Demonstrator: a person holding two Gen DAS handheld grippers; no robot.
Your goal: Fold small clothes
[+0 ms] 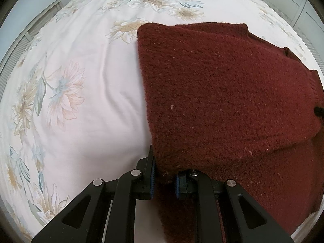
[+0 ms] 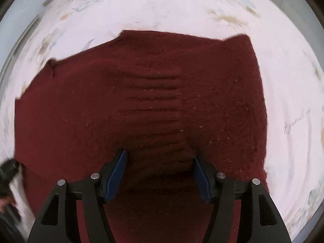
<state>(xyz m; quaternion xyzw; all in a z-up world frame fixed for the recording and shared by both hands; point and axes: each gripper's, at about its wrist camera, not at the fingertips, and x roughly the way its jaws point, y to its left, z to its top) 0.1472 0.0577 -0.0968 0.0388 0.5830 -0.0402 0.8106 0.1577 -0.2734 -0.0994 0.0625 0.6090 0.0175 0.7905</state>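
Note:
A dark red knitted sweater (image 1: 222,93) lies on a floral bedsheet (image 1: 81,93), partly folded over itself. My left gripper (image 1: 165,174) is shut on the sweater's near left corner, with the knit pinched between its blue pads. In the right wrist view the sweater (image 2: 141,101) fills the middle, its ribbed band running toward my right gripper (image 2: 160,162). The right gripper is open, its blue pads (image 2: 117,172) standing wide apart over the ribbed edge. The right wrist view is blurred.
The pale bedsheet with sunflower print (image 2: 293,101) spreads to the left and far side of the sweater. White cabinets (image 1: 293,6) stand beyond the bed at the far right. The other gripper's black body (image 2: 8,172) shows at the left edge.

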